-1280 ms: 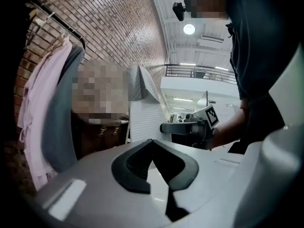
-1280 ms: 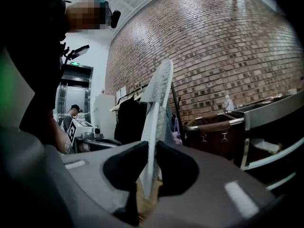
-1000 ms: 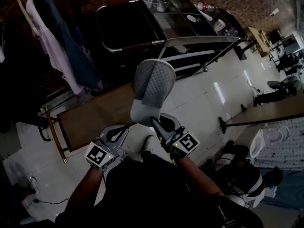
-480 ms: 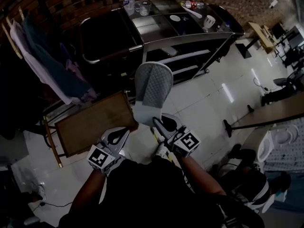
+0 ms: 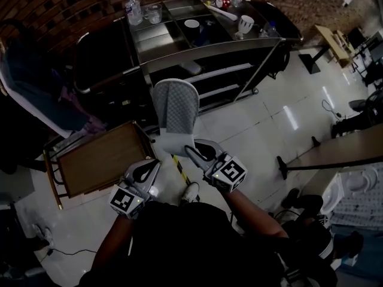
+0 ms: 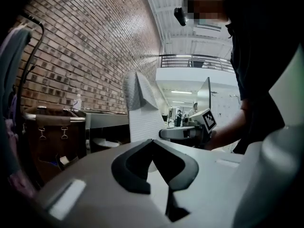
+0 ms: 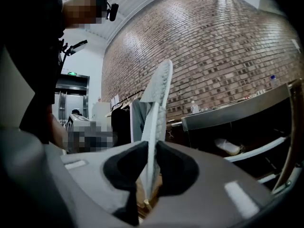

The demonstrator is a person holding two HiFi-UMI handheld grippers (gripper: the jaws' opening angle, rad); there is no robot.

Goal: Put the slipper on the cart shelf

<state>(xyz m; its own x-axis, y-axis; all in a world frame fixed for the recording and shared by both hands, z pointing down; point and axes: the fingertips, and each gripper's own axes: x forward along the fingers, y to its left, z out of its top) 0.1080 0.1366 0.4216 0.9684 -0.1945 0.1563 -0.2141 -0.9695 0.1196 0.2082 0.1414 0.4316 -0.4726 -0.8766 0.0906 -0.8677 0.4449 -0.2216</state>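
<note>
The person's right forearm reaches forward from the body, with the right gripper (image 5: pixel 192 153) aimed toward the cart (image 5: pixel 197 45). Its jaws are drawn in narrow on the heel end of the grey slipper (image 5: pixel 173 107), one pad on each side of the thin sole. The slipper stands upright above the jaws with its toe up. It is held in the air over the tiled floor (image 5: pixel 257 124), in front of the cart's front edge and apart from it.

The left arm sits lower beside the right. The left gripper (image 5: pixel 151 167) is just left of the slipper's heel, with its jaws together and nothing between them.

The cart shelf (image 5: pixel 222 75) is open along its front, and a pale object (image 5: pixel 190 68) lies at its left end. Bare floor separates the person from the cart. A low wooden table (image 5: pixel 99 157) stands close on the left.
</note>
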